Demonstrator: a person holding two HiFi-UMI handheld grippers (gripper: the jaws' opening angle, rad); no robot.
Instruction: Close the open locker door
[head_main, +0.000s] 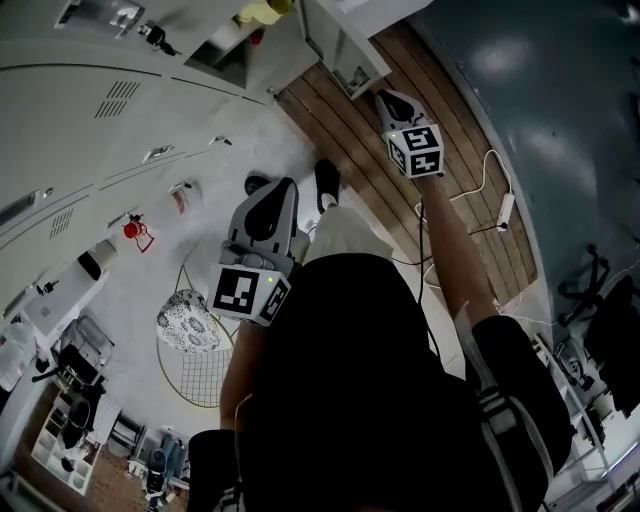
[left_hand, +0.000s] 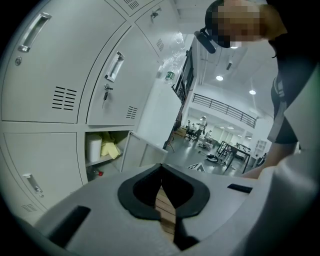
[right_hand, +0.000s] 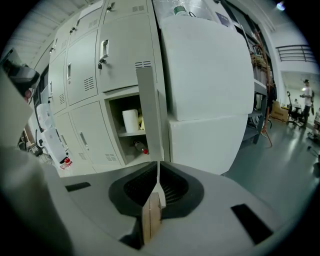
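The open locker door (right_hand: 149, 115) shows edge-on in the right gripper view, swung out from a compartment (right_hand: 127, 132) that holds a paper roll, something yellow and a red-capped bottle. My right gripper (right_hand: 159, 172) is shut and empty, its tip just short of the door's edge; I cannot tell if they touch. In the head view it (head_main: 388, 98) reaches out under the door (head_main: 340, 45). My left gripper (head_main: 275, 195) hangs lower and nearer my body, shut with nothing in it (left_hand: 161, 172). From there the door (left_hand: 142, 152) and compartment (left_hand: 102, 150) lie ahead to the left.
Closed grey lockers (head_main: 90, 130) run along the left, one with a red tag (head_main: 135, 232). Large white blocks (right_hand: 205, 70) stand right of the open door. A cable and power strip (head_main: 505, 210) lie on the wood floor (head_main: 440, 140). A wire hoop with patterned cloth (head_main: 190, 325) rests below.
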